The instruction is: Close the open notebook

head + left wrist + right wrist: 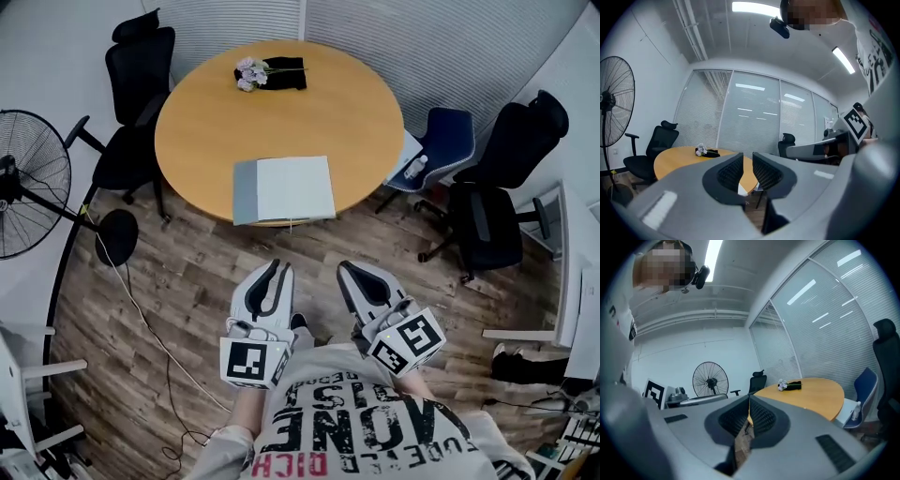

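While the notebook (284, 189) lies on the table (206, 122), the left gripper (279, 266) hangs slightly open, empty. The right gripper (347, 270) is closed on nothing.

The round table (206, 141) has a smooth, matt wood-look top in warm tan. The notebook (291, 187) shows pale matt paper and a flat grey cover. The floor (187, 291) is dark wood plank, grainy and streaked. The left gripper (280, 266) and right gripper (351, 267) have smooth pale-grey plastic shells with black ribbed pads (729, 174).
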The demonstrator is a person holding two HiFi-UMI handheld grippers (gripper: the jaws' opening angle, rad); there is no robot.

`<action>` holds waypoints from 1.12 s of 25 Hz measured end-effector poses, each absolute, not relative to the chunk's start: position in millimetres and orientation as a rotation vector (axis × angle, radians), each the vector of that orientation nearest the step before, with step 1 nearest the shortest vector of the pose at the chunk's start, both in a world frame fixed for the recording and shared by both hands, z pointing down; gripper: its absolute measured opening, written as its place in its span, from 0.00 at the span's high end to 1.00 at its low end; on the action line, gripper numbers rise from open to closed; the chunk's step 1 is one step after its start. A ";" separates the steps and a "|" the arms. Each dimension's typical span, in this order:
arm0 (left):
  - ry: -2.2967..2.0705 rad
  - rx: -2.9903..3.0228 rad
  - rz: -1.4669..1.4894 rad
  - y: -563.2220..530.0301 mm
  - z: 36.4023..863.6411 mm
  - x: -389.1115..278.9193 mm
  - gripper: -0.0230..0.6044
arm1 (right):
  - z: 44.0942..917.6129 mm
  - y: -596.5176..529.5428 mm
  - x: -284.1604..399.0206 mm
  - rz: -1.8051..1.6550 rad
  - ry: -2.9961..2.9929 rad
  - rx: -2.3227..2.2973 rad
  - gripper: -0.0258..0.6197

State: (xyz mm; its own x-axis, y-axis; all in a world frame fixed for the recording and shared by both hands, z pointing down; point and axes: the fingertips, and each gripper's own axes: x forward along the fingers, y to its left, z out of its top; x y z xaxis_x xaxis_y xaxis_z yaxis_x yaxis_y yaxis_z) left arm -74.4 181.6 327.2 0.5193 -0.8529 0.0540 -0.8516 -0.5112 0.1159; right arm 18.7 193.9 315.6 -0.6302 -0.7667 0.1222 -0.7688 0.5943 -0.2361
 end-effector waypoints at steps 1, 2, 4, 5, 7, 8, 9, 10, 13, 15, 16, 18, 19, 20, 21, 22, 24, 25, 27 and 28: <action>-1.477 2.625 -0.016 178.2 327.7 -76.1 0.85 | 316.9 191.0 18.6 0.425 -2.789 1.355 0.94; -1.475 2.624 -0.018 175.0 327.7 -77.7 0.85 | 317.8 188.1 18.8 0.427 -2.783 1.362 0.94; -1.474 2.622 -0.018 172.2 328.5 -81.7 0.85 | 318.7 184.6 18.4 0.430 -2.776 1.375 0.94; -1.474 2.619 -0.016 172.3 329.6 -84.2 0.85 | 319.1 184.0 17.8 0.432 -2.776 1.381 0.94; -1.473 2.615 -0.009 172.3 332.5 -89.2 0.85 | 319.7 183.1 15.5 0.433 -2.776 1.390 0.94; -1.473 2.613 -0.005 171.8 333.6 -91.3 0.85 | 320.1 182.2 14.2 0.433 -2.775 1.393 0.94; -1.473 2.613 -0.002 171.2 334.5 -93.1 0.85 | 320.4 181.1 13.0 0.434 -2.776 1.394 0.94; -1.474 2.613 0.001 170.3 335.3 -94.4 0.85 | 320.7 179.9 11.7 0.436 -2.778 1.393 0.94; -1.476 2.612 0.011 165.8 337.8 -95.9 0.85 | 321.3 174.8 7.9 0.442 -2.789 1.377 0.94; -1.483 2.602 0.016 161.3 338.8 -96.7 0.85 | 322.1 170.2 6.6 0.450 -2.793 1.368 0.94; -1.486 2.597 0.019 158.8 339.4 -96.9 0.85 | 322.7 167.5 6.6 0.456 -2.792 1.366 0.94; -1.491 2.590 0.025 152.3 340.6 -96.7 0.85 | 324.1 160.5 8.0 0.469 -2.790 1.364 0.94; -1.495 2.587 0.027 148.2 341.0 -96.3 0.85 | 324.7 156.0 9.3 0.475 -2.790 1.363 0.94; -1.500 2.584 0.027 143.5 341.2 -95.9 0.85 | 325.5 150.7 10.8 0.480 -2.791 1.362 0.94; -1.507 2.580 0.029 138.3 341.4 -95.4 0.85 | 326.4 144.8 12.6 0.487 -2.793 1.361 0.94; -1.514 2.575 0.031 132.8 341.8 -94.9 0.85 | 327.3 138.3 14.7 0.495 -2.795 1.361 0.94; -1.530 2.562 0.038 121.5 342.8 -93.3 0.85 | 328.1 124.4 20.0 0.504 -2.798 1.359 0.94; -1.538 2.556 0.040 116.0 343.0 -92.1 0.85 | 327.4 117.2 23.0 0.502 -2.800 1.357 0.94; -1.559 2.546 0.038 104.6 341.7 -89.3 0.85 | 324.4 102.7 29.4 0.492 -2.811 1.351 0.94; -1.570 2.543 0.034 98.2 340.4 -87.5 0.85 | 322.8 95.0 33.0 0.486 -2.816 1.349 0.94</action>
State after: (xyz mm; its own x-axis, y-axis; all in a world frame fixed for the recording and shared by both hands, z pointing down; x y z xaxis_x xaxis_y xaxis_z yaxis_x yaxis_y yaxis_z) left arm -87.5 98.2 340.4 0.4509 -0.8870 0.0995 -0.8905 -0.4395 0.1176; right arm 33.0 95.0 322.8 -0.6356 -0.7634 0.1148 -0.7578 0.5886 -0.2818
